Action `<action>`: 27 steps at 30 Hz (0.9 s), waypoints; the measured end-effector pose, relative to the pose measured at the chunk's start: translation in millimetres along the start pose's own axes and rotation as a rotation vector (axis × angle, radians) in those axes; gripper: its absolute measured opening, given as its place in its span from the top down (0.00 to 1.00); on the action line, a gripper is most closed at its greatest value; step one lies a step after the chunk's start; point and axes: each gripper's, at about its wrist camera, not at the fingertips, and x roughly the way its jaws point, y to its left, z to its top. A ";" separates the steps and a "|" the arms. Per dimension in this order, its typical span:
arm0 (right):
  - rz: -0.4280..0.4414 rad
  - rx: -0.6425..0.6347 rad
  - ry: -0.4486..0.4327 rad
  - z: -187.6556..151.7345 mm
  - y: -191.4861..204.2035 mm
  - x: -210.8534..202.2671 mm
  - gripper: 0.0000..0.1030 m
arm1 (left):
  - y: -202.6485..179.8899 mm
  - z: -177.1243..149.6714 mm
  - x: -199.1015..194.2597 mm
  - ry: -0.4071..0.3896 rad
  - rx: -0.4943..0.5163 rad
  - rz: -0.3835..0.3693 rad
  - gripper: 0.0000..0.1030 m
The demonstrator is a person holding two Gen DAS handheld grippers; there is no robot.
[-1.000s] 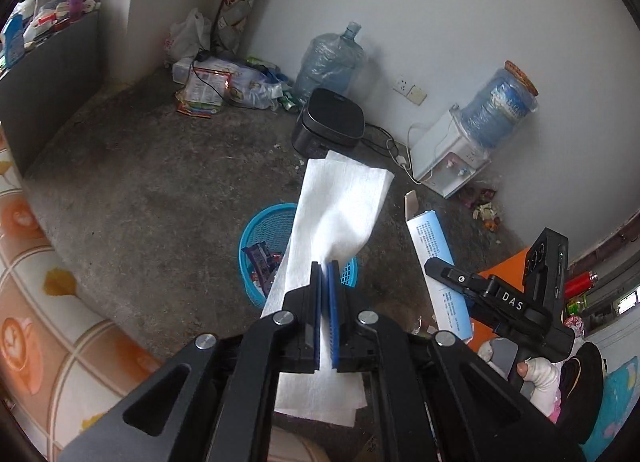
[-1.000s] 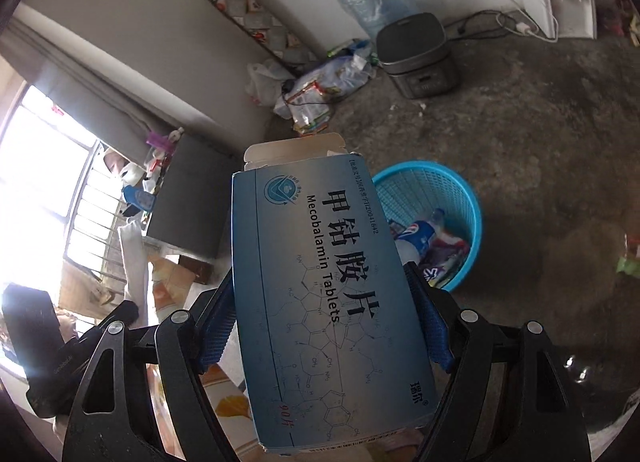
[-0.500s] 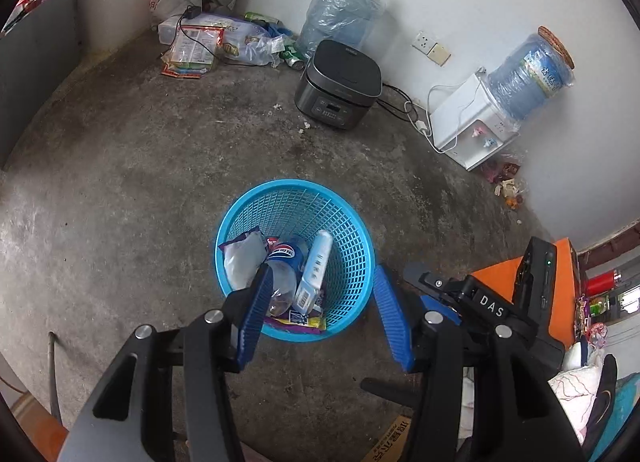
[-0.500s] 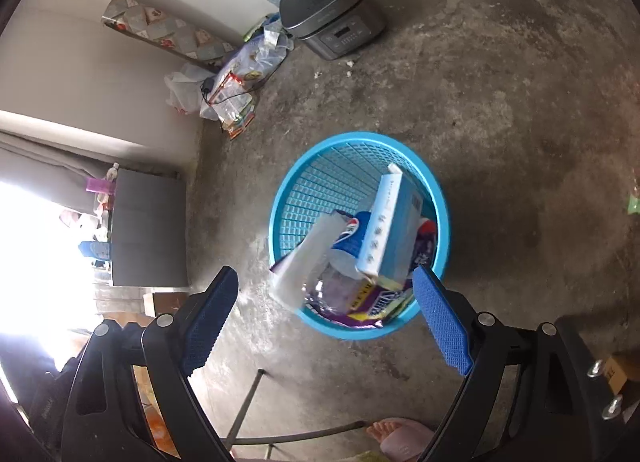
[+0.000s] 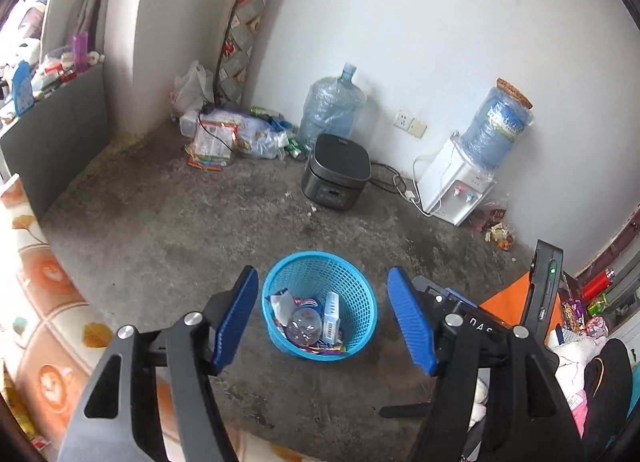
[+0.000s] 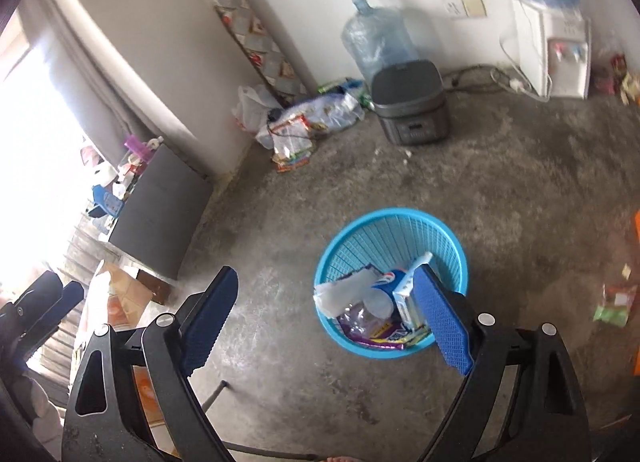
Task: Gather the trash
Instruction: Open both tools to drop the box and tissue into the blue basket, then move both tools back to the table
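Left gripper (image 5: 322, 316) and right gripper (image 6: 326, 320) both hanging empty, jaws just been opening wide, nothing between. Blue basket (image 5: 362, 286) sitting on floor near grippers, holding tissue (image 6: 340, 292), tablet box (image 5: 331, 316), bottle (image 5: 304, 326). Remaining wrappers (image 6: 612, 304) lying at right: light, crinkly, slippery; pinching at edge looking best.

Only legible text: white letters "DAS" on the black body of the right gripper (image 5: 478, 324), left wrist view. Printing on the white box in the blue plastic mesh basket (image 5: 362, 298) too small to read.
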 end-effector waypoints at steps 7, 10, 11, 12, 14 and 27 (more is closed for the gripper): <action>0.116 -0.273 -0.156 -11.8 83.6 -50.3 0.08 | 25.3 -28.0 -122.0 -0.212 -0.006 0.166 0.12; 0.171 -0.375 -0.217 -21.3 112.8 -71.0 0.08 | 41.1 -47.9 -167.3 -0.268 -0.036 0.231 0.06; 0.187 -0.408 -0.239 -24.6 119.9 -77.7 0.08 | 47.4 -55.9 -181.7 -0.288 -0.044 0.256 0.06; 0.201 -0.434 -0.259 -27.3 125.1 -83.4 0.08 | 54.6 -62.9 -195.4 -0.306 -0.053 0.285 0.06; 0.226 -0.457 -0.287 -30.9 132.2 -92.4 0.08 | 72.4 -78.5 -223.4 -0.330 -0.084 0.363 0.06; 0.549 -0.555 0.018 -63.3 231.0 -55.2 0.08 | 193.4 -185.2 -363.7 -0.431 -0.433 0.641 0.06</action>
